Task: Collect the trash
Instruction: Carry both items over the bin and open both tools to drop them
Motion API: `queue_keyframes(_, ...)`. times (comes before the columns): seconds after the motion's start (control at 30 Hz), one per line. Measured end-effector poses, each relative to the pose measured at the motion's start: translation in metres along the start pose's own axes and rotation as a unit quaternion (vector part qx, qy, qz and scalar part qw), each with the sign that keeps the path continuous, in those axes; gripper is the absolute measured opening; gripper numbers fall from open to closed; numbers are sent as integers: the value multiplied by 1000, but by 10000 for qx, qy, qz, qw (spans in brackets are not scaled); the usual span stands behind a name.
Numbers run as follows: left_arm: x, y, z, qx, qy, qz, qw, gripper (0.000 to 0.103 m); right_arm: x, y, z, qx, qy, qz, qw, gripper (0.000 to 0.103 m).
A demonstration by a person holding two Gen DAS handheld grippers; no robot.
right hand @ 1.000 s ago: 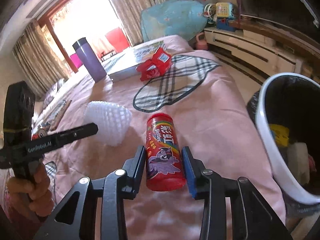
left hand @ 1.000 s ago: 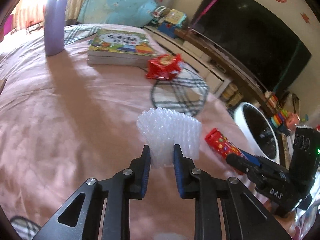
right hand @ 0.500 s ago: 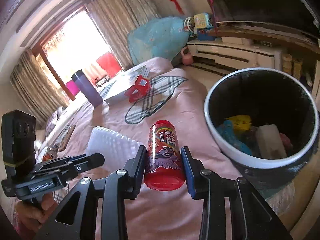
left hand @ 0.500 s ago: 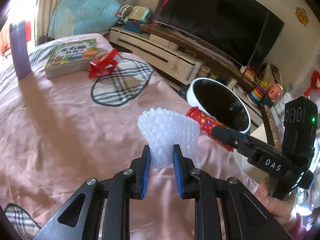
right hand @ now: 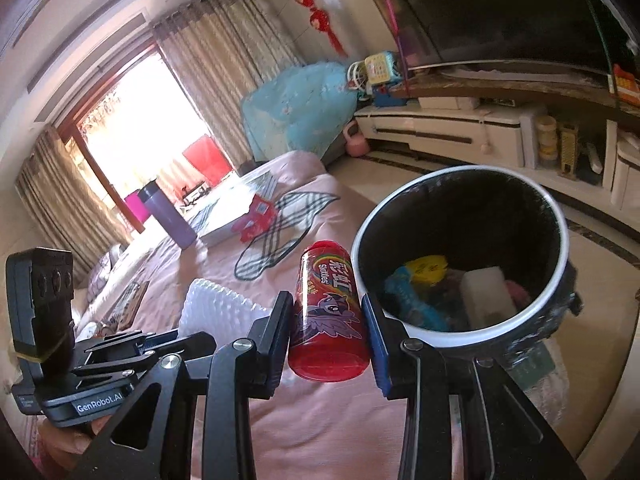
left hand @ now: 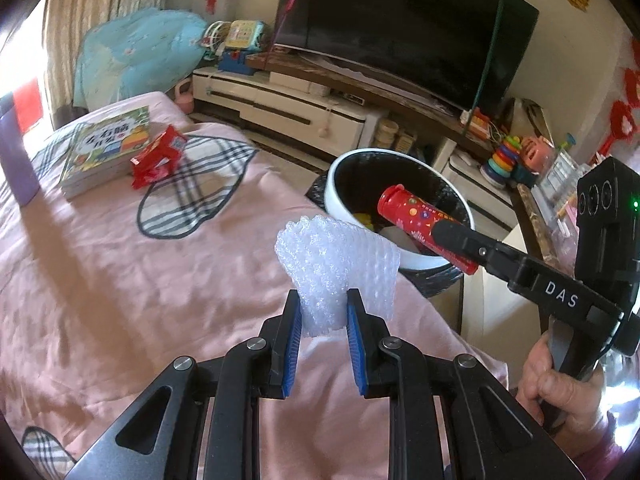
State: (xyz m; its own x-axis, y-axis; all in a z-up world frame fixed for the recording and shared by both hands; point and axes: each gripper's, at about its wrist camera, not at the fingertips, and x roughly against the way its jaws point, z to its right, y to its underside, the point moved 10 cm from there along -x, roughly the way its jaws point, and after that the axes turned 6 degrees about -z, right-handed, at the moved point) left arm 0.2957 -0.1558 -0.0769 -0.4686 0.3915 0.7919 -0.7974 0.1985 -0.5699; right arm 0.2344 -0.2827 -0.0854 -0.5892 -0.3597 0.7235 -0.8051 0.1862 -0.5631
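We held the rigid red candy tube (right hand: 328,316) clenched at mid-body in our right gripper (right hand: 329,326), beside the bin (right hand: 516,322); our left gripper (left hand: 320,320) pinched the bubble wrap (left hand: 336,264) (featherlight, squashy, we judged) by its lower edge over the bed (left hand: 120,280).

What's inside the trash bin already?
Inside the trash bin lie a yellow wrapper, a blue wrapper, a white block and something pink. Whatever is beneath them is covered.
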Motion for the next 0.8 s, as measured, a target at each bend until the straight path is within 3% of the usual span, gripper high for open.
queue_keyframes(0.8, -44, -53, 58, -453, 152, -79, 9988, 20, 28, -27, 67, -329, 356, 306, 9984, 36)
